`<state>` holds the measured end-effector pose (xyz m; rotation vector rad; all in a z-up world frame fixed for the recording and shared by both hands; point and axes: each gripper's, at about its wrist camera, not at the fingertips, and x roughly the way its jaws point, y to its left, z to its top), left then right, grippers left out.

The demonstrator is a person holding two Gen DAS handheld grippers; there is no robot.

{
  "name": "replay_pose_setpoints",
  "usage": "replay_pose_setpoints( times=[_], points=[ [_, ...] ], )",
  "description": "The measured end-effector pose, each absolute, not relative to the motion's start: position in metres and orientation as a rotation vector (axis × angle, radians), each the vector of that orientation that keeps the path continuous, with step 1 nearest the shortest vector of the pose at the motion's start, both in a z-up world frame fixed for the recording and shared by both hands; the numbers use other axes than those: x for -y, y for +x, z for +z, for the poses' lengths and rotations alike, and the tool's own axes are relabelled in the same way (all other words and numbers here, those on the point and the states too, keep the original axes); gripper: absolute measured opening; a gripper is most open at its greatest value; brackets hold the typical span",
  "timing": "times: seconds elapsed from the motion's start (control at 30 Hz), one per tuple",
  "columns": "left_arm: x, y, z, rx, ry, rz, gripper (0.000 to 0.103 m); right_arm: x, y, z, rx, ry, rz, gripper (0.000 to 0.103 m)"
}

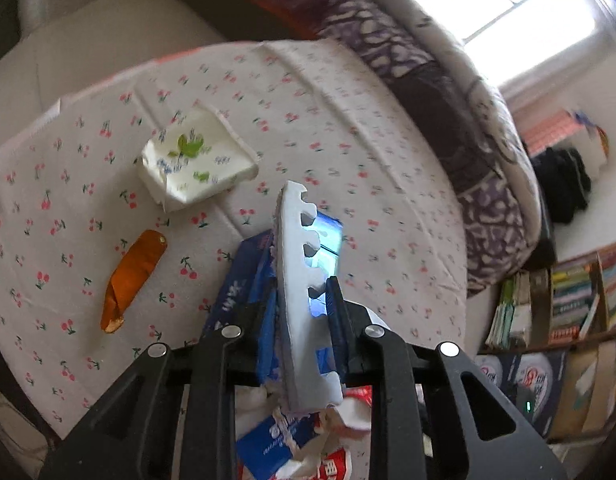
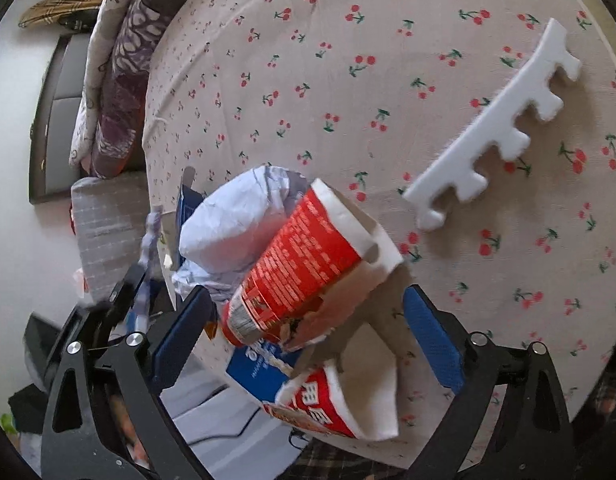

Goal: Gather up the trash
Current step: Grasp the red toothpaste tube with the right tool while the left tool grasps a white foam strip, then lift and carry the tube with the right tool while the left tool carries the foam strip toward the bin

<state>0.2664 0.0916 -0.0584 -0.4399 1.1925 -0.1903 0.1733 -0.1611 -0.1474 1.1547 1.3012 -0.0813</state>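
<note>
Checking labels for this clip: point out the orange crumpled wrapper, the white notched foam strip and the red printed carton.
Orange crumpled wrapper (image 1: 132,278), left wrist view, mid-body.
White notched foam strip (image 2: 483,148), right wrist view, spine.
Red printed carton (image 2: 304,264), right wrist view, red side.

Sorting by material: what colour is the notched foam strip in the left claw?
White, with a greyish edge; the foam strip shows best in the left wrist view, in the left claw.

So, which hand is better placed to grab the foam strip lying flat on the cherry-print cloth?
Right, probably. The right gripper has open jaws and the loose foam strip lies just ahead of it; the left gripper is shut on a second foam strip.
</note>
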Motion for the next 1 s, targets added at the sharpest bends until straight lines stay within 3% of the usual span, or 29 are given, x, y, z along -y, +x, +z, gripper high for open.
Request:
replay_pose_setpoints(
  times=[0.1,0.37,0.77,1.0],
  points=[
    [-0.091,0.259,-0.047,-1.160,-0.397,-0.206,0.024,0.157,0.180,-0.155,-1.318,1.174,-0.083,0.087],
    [-0.097,0.253,-0.041,-1.124,-0.371,-0.212,0.024,0.155,0.186,-0.149,-1.262,1.137,-0.084,0.047],
    [-0.076,0.231,-0.001,-0.916,-0.284,-0.243,0.024,0.152,0.189,-0.040,-0.868,0.695,-0.053,0.044],
    [-0.045,0.205,0.028,-0.728,-0.113,-0.214,0.024,0.166,0.172,-0.007,-0.715,0.512,-0.115,0.044]
  ],
)
